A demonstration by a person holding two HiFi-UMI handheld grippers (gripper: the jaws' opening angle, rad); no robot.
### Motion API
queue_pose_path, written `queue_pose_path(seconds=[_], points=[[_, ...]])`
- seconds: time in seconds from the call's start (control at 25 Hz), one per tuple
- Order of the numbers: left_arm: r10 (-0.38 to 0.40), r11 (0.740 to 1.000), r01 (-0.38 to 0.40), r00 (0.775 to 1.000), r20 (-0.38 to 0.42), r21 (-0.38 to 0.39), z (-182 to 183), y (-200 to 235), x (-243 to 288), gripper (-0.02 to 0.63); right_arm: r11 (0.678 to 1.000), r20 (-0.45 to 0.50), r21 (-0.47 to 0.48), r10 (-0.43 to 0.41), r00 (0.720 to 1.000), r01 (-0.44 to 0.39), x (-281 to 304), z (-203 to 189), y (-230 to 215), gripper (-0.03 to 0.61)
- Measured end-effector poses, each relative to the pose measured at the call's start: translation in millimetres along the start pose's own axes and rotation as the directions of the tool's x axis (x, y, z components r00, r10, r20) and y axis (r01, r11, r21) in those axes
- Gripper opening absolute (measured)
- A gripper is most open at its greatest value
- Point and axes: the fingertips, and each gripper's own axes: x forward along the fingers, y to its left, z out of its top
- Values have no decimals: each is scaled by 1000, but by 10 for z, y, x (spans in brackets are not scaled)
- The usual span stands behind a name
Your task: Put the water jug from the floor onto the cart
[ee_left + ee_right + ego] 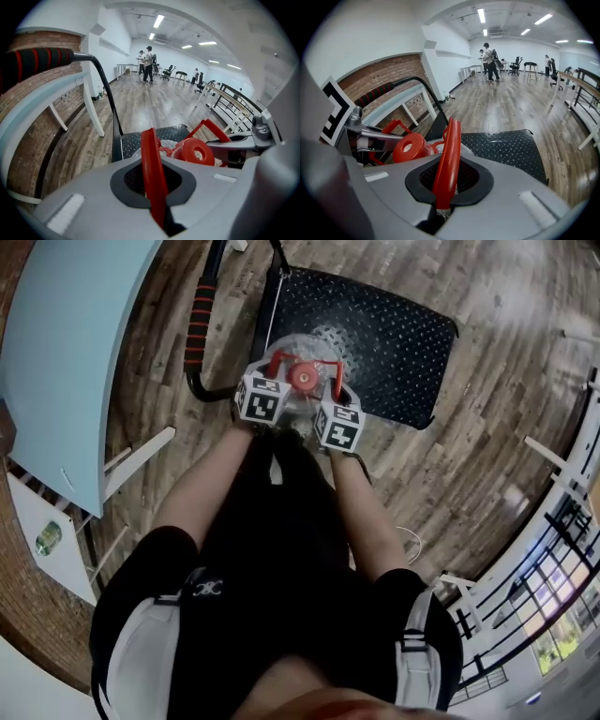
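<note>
**Both grippers on the jug, over the near end of the cart**

At the far left of the head view stands a pale blue counter (75, 343) with white legs, against a brick wall (28, 154). Next to it rises the cart's push bar (197, 324), wrapped in red and black bands.

The left gripper (275, 364) is closed tight on a red handle (151, 159) of the water jug (309, 341); in the left gripper view the red strip stands upright, pinched between the grey jaws.

The jug itself is clear. Its red cap (302, 378) faces up between the two marker cubes. It sits over the near edge of the cart deck (394, 334), just beside the push bar's upright. Whether its base rests on the deck or hangs just above it cannot be told.

The right gripper (333, 385) clamps the red strip on the jug's other side (447, 154), with the strip leaning slightly in its jaws. Both forearms reach down side by side to the jug.

Further right, the black studded deck stretches away bare on the wood floor (487, 456). A white railing (562, 521) runs along the far right. In the gripper views, people (149, 63) stand far down the room.
</note>
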Motion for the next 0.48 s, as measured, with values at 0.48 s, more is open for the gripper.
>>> queue_pose_path(seconds=[0.48], points=[[35, 999, -38, 995, -93, -29, -495, 188, 58, 2, 999, -59, -24, 24, 998, -25, 89, -389, 76, 38]])
